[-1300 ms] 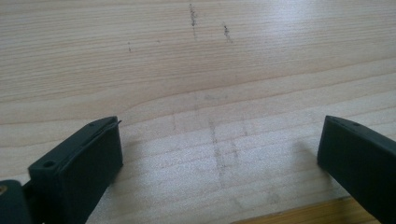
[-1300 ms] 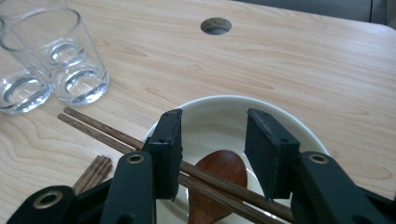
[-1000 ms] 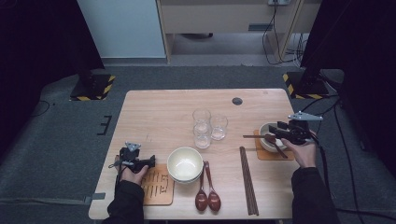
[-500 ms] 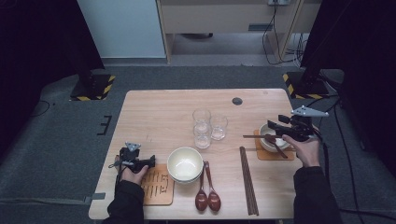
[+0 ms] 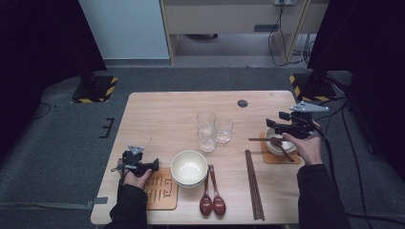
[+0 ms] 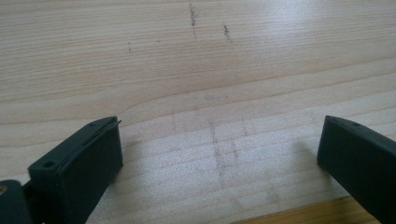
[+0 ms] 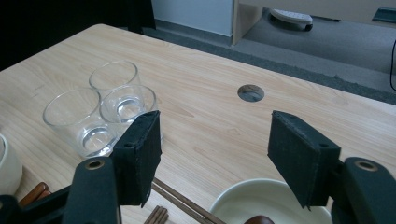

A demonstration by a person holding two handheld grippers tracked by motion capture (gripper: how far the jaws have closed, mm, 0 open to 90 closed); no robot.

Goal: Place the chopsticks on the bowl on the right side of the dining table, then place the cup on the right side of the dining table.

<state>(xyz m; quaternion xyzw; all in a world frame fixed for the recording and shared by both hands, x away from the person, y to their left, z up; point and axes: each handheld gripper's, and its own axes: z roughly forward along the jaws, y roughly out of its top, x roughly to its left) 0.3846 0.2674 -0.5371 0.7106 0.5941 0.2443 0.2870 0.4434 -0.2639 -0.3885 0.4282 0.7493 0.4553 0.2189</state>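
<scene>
Now you are lifting your right gripper (image 5: 282, 128) off the small bowl (image 5: 274, 143) just beneath it, jaws having just been opening, nothing between them; a spoon is lying inside. Three glasses (image 5: 207, 125) are standing beyond it. Your left gripper (image 5: 152, 166) is resting wide open, empty, on the desk (image 5: 167, 114).

Three glasses (image 5: 210, 130) mid-table; bowl (image 5: 189, 167) before them, spoons (image 5: 212, 198) beside it.

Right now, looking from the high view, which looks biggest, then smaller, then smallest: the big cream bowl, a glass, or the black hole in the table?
1. Cream bowl, clearly the biggest.
2. Glass, middle-sized.
3. Black hole, the smallest.
The hole lies farther from the camera, but the gap in size looks too big for that to change the order.
</scene>
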